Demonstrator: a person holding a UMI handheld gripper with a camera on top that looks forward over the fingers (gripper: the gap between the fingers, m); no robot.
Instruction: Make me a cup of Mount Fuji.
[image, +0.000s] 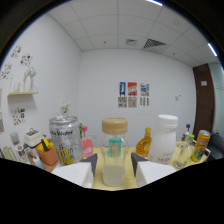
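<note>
An office-like room: a white panel ceiling (115, 20) with a vent (154, 43) at upper right, plain white walls, posters (133, 94) pinned at centre, a dark door (204, 100) at right, a small wall shelf (22, 93) at left.

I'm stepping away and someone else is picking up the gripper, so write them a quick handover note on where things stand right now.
Gripper: open, fingers either side of the clear bottle with the tan lid, which stands on the table between them; I cannot tell whether the fingers touch it.
Job's things: silver can beside that bottle on one side, white bottle and amber bottle on the other, yellow can further out.
Done: nothing visibly poured or mixed.
Left: close on the bottle, lift it, and make the drink; no cup is in view.
</note>
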